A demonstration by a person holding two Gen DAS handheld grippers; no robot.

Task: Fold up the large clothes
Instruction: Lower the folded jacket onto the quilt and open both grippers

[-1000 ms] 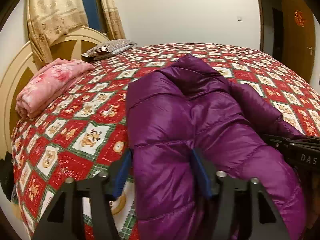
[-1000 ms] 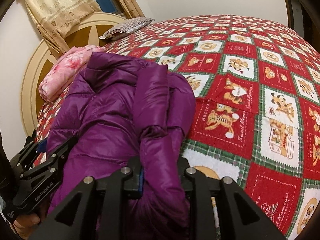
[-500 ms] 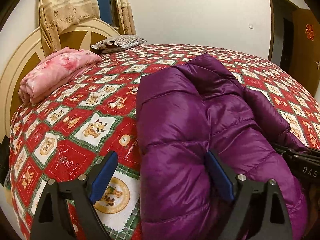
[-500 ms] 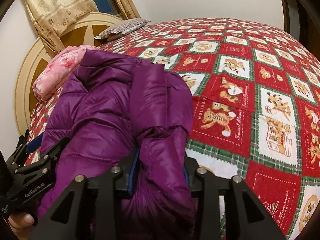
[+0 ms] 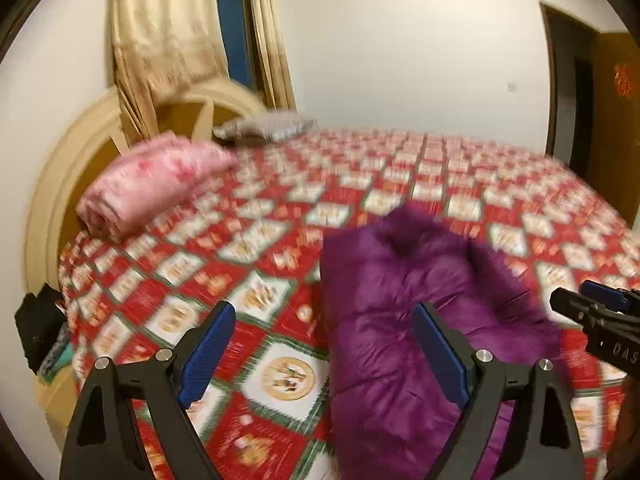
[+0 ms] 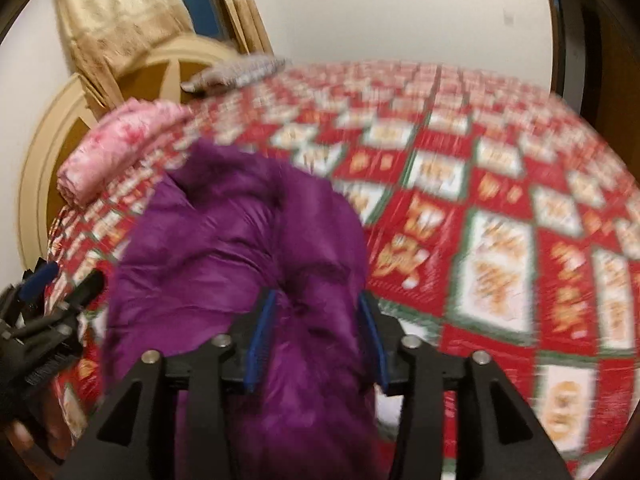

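Right gripper [image 6: 316, 336]: nearest the action, its blue pads parted a little, with the padded hem bulging between them; through the blur I can't tell whether they pinch it or only bracket it.
Left gripper [image 5: 322, 350]: fingers spread wide, holding nothing; the jacket's left edge lies inside the gap against the right-hand pad, and bare bedspread [image 5: 460, 184] shows beside the left-hand pad.
Purple down jacket [image 5: 416, 300]: a puffy bundle on the near part of the bed, straight ahead of both tools.
Long axis: runs away from the tools, hem close in, the collar or hood end farthest, toward the middle of the bed.
Nearer hand: the right, I'd say, since its fingers sit around the fabric while the left hangs off the jacket's left flank.
Next move, my read: carrying the hem forward along that axis over the far end would call for the left to find cloth first.
Pink folded blanket [image 5: 152, 184]: well apart, far left by the headboard [image 5: 64, 184].
Pillow [image 5: 264, 128]: farthest back.
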